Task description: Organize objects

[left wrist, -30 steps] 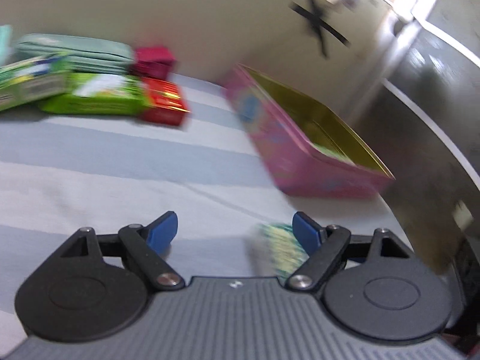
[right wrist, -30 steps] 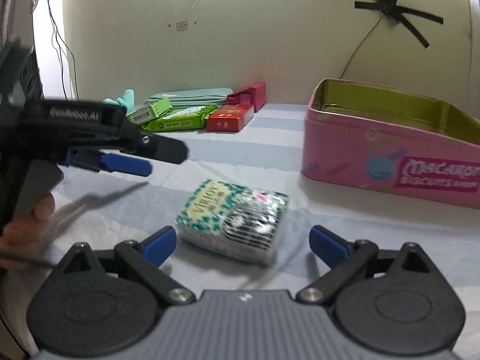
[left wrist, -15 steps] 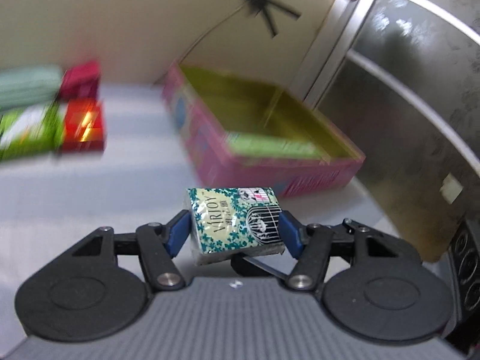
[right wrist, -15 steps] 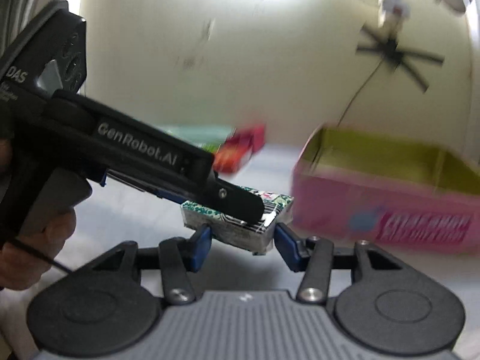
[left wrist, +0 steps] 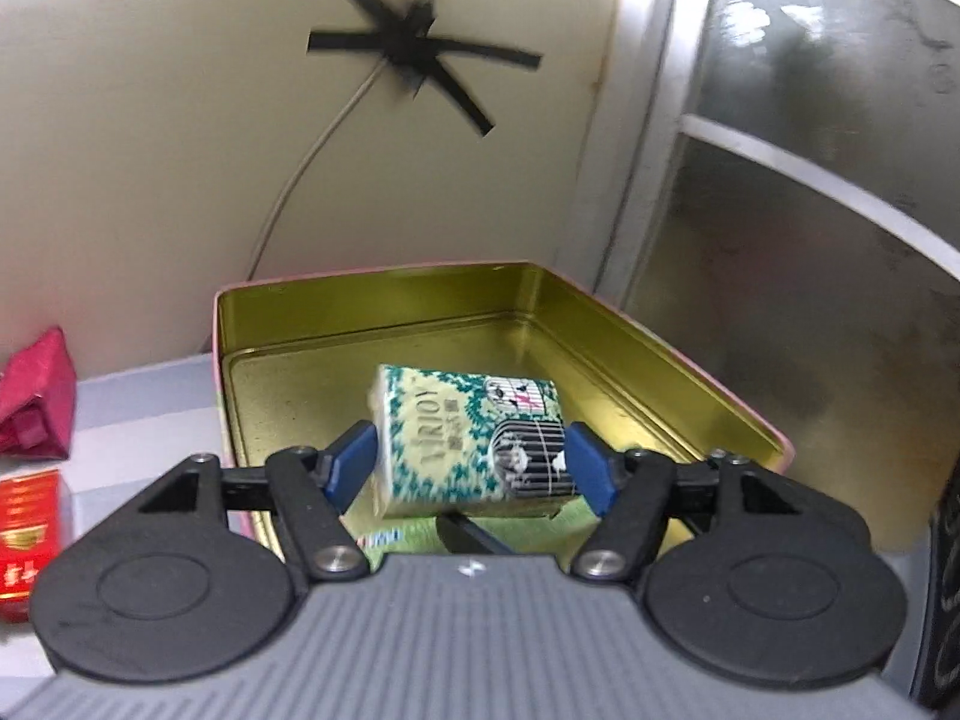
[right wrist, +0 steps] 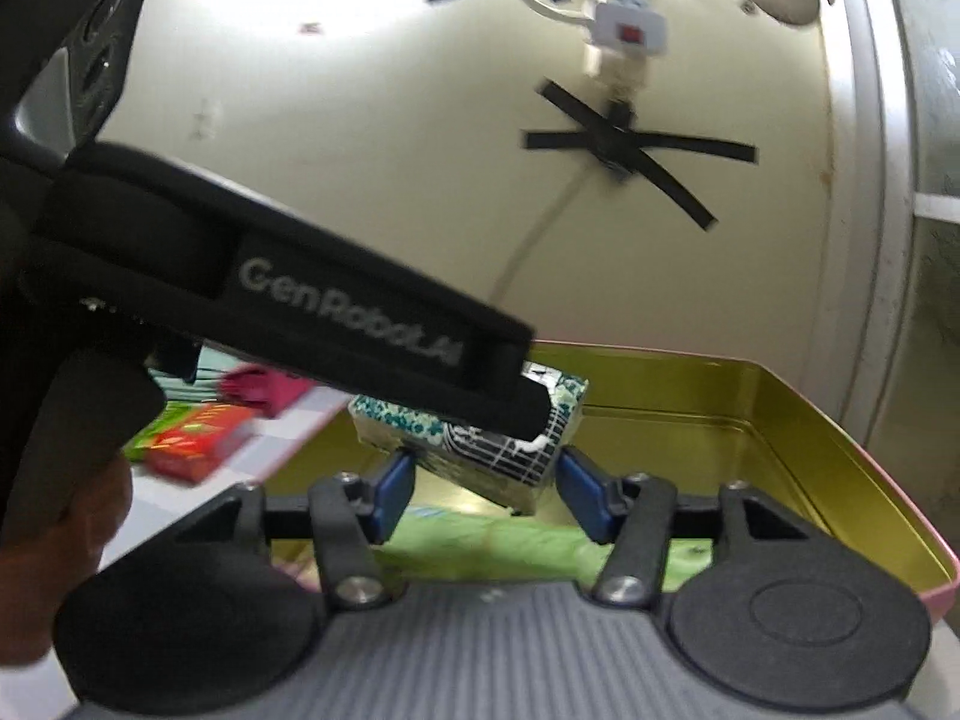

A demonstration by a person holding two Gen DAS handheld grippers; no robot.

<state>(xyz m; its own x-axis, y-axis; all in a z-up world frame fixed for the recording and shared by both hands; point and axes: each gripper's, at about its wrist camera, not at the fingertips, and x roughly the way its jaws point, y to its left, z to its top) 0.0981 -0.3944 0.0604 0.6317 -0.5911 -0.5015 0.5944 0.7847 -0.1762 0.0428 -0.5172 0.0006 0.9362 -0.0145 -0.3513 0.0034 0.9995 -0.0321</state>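
Observation:
My left gripper is shut on a green-and-white tissue pack and holds it above the open pink tin with a gold inside. A green packet lies in the tin under the pack. In the right wrist view the same tissue pack sits between the blue pads of my right gripper, which touch or nearly touch it. The left gripper's black body crosses above it. The tin lies below, with the green packet inside.
A red box and a dark pink packet lie left of the tin on the striped cloth. The wall with black tape and a cable is close behind. A frosted glass door stands at the right.
Both grippers closed around the tissue pack, lifted it off the cloth and carried it right, over the open tin.

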